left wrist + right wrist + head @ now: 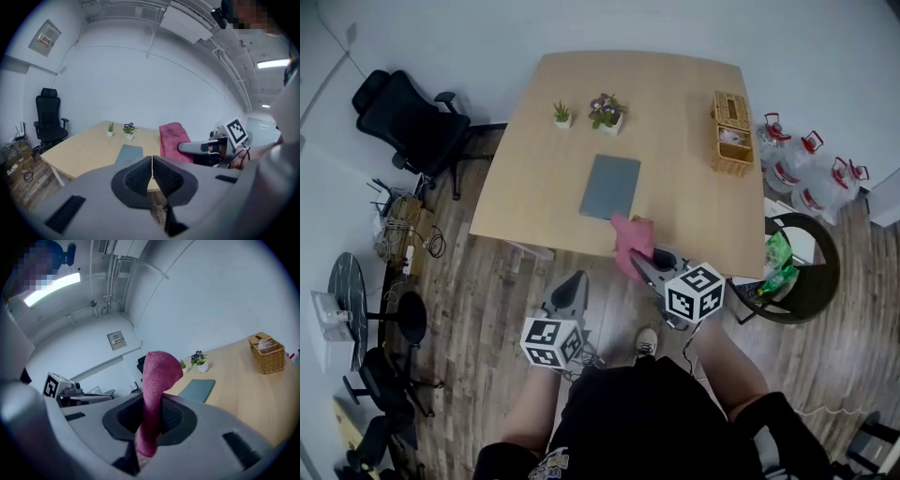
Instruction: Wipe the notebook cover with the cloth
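Observation:
A grey-blue notebook (pixel 610 187) lies flat on the light wooden table (pixel 684 112), near its middle; it also shows as the notebook (pixel 128 153) and the notebook (pixel 197 390) in the two gripper views. My right gripper (pixel 643 263) is shut on a pink cloth (pixel 632 246), held just off the table's near edge, below the notebook. The cloth (pixel 154 394) stands up out of the jaws. My left gripper (pixel 573 284) is shut with nothing in it, over the floor left of the right one.
Two small potted plants (pixel 592 112) stand behind the notebook. A wicker basket (pixel 731 133) sits at the table's right edge. A black office chair (pixel 408 117) is left of the table, water jugs (pixel 811 173) and a dark round stand (pixel 802 267) to the right.

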`<state>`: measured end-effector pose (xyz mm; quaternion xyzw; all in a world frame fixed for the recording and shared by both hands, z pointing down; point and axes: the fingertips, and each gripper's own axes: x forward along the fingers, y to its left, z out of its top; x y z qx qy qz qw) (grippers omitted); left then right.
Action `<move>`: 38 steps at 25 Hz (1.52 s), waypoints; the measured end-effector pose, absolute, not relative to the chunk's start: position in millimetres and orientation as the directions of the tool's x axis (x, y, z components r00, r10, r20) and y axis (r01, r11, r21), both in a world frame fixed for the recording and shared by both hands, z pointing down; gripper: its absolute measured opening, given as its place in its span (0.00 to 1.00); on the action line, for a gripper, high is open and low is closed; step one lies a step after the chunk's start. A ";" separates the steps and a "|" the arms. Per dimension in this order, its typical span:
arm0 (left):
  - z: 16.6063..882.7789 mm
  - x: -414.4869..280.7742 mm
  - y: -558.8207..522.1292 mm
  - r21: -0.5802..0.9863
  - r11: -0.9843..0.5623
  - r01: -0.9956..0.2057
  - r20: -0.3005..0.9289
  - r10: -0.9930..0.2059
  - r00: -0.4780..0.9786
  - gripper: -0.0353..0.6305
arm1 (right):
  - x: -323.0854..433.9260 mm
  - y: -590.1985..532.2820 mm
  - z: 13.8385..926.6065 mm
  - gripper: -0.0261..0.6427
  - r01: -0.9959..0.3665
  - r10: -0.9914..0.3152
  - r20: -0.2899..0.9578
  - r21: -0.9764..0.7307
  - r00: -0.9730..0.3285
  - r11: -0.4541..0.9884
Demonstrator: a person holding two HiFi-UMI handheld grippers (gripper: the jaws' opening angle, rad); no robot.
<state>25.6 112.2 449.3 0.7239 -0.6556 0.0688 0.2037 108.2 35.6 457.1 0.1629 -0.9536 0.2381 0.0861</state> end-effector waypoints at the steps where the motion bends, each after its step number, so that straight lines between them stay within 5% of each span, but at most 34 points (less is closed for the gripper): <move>1: 448.3 21.5 117.3 0.206 -0.057 -0.977 0.365 -0.922 0.130 0.07 | 102.3 40.3 455.6 0.14 -0.349 -0.268 0.240 -0.425 -0.933 0.835; 23: 430.5 -16.1 156.4 0.289 -0.313 -0.905 0.266 -0.881 0.390 0.07 | 71.6 117.2 430.6 0.14 -0.567 -0.493 0.283 -0.342 -0.823 0.749; 38: 430.9 -17.8 172.8 0.295 -0.339 -0.893 0.268 -0.868 0.418 0.07 | 73.3 138.4 434.1 0.14 -0.585 -0.508 0.294 -0.338 -0.810 0.737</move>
